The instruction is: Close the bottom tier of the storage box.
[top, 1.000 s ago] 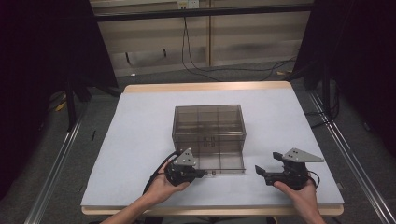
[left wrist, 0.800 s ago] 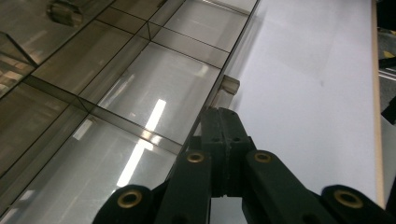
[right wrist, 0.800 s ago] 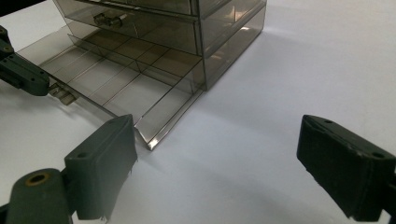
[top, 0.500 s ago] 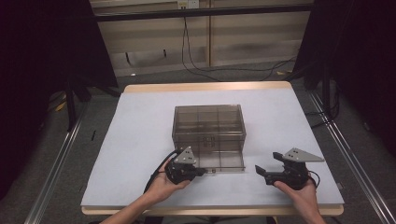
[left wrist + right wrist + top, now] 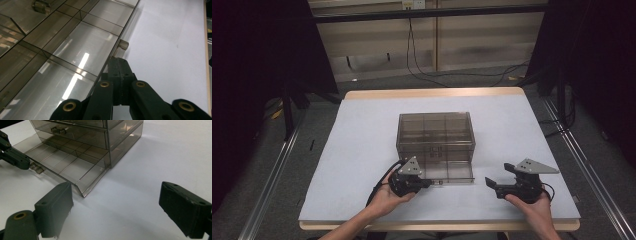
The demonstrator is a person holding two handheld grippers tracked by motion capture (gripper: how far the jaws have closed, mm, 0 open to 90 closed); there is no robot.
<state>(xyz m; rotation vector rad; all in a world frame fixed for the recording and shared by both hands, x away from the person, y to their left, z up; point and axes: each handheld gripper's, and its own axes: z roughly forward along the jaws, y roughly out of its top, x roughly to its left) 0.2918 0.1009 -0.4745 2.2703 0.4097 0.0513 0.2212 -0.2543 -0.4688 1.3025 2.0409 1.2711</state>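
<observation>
Resting near the table's front edge, the right gripper (image 5: 493, 184) sits in the person's right hand (image 5: 534, 210), its jaws spread wide with nothing between them — in the right gripper view only bare white tabletop (image 5: 155, 165) lies in the gap. It is apart from the drawer, off to its right.

Just left of it, the left gripper (image 5: 428, 183) is held in the left hand (image 5: 387, 197) with its jaws pressed together at the front edge of the pulled-out drawer (image 5: 447, 171). In the left gripper view the closed tips (image 5: 119, 65) meet right at the drawer's front wall, with the small clear knob (image 5: 123, 45) just beyond them; whether they pinch the wall or a part of the handle I cannot tell.

The drawer is the lowest one, drawn out toward the person and divided into compartments that look empty. Behind it stands the smoky transparent drawer cabinet (image 5: 436, 131), near the middle of the white table (image 5: 362, 130). A second knob (image 5: 58, 130) shows on the shut drawer above.
</observation>
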